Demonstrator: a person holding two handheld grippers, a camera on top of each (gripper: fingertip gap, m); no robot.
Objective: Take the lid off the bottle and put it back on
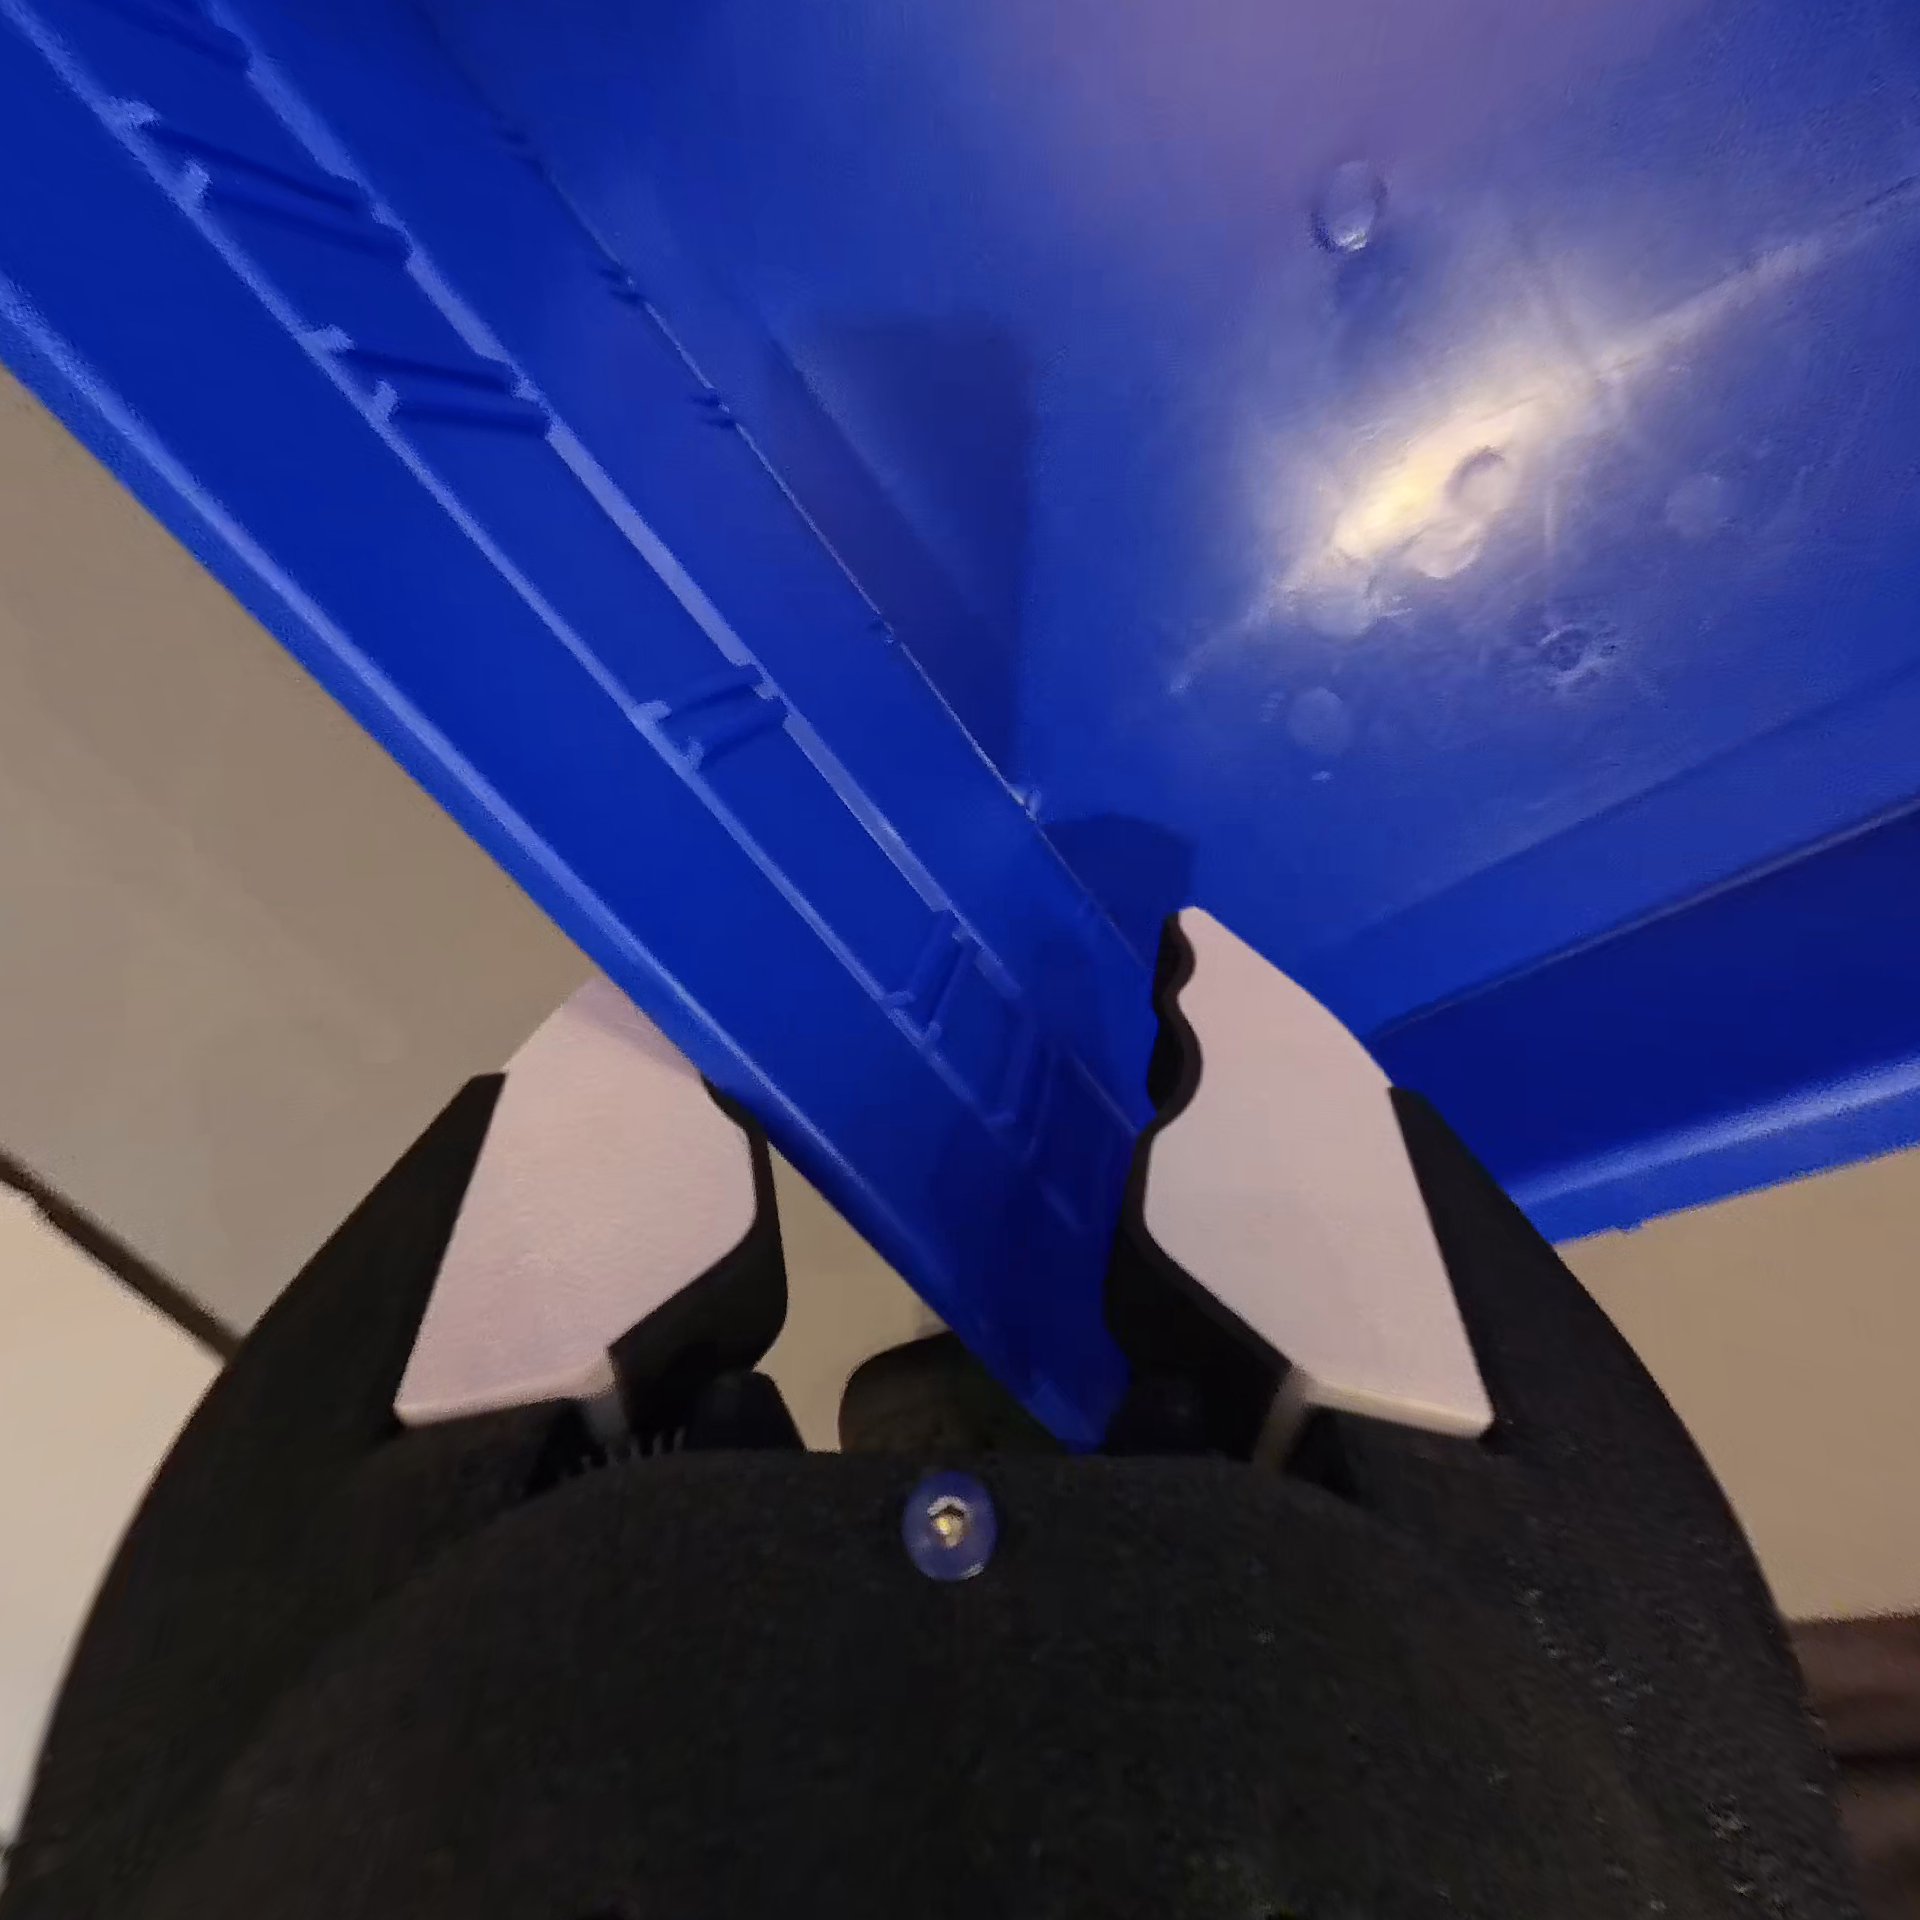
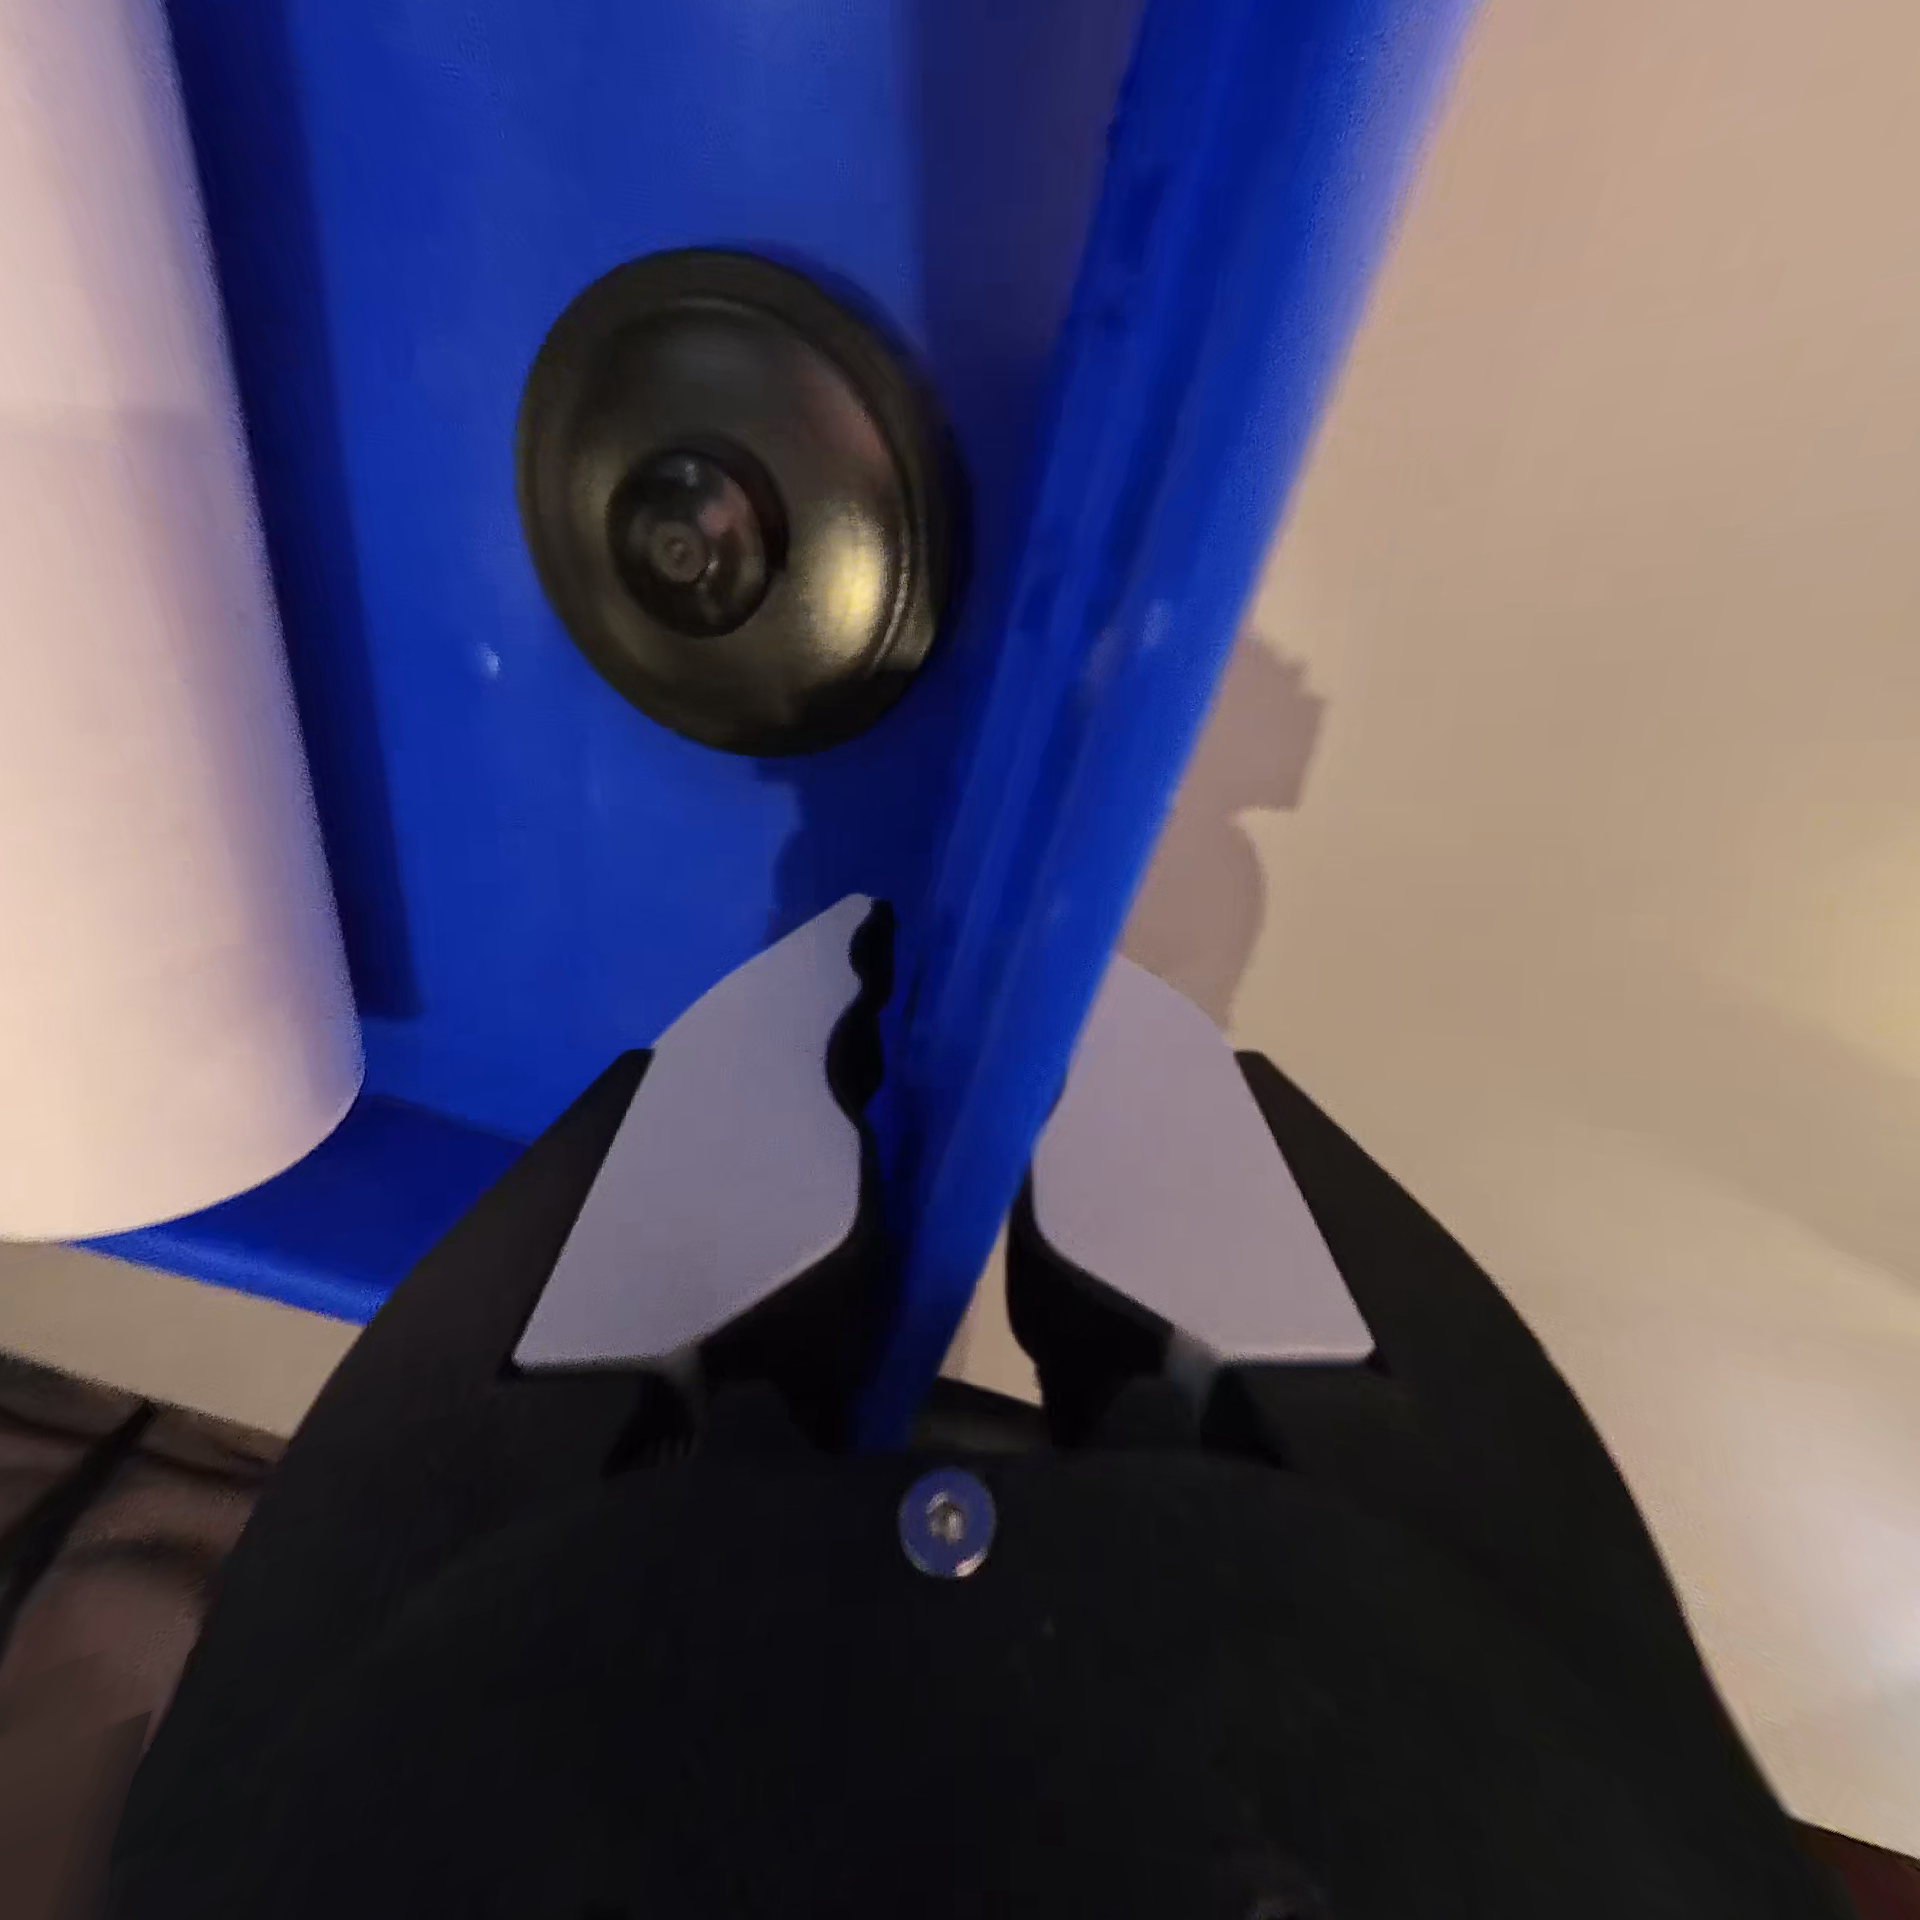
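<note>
Both grippers are shut on the walls of a blue plastic bin. In the left wrist view, my left gripper (image 1: 935, 997) clamps a ribbed side wall (image 1: 623, 727) of the bin, whose smooth inner floor (image 1: 1143, 312) fills the upper right. In the right wrist view, my right gripper (image 2: 987, 956) clamps another wall (image 2: 1195, 416) edge-on. A round black lid-like disc (image 2: 738, 499) with a central knob lies on the bin's floor (image 2: 623, 883), just left of that wall and beyond my fingertips. I cannot make out a bottle body.
A large white rounded object (image 2: 135, 727) covers the bin's left side in the right wrist view. A pale beige surface (image 2: 1610, 623) lies behind and beside the bin, and shows in the left wrist view (image 1: 208, 779) too. A dark strip (image 2: 83, 1455) runs at the lower left.
</note>
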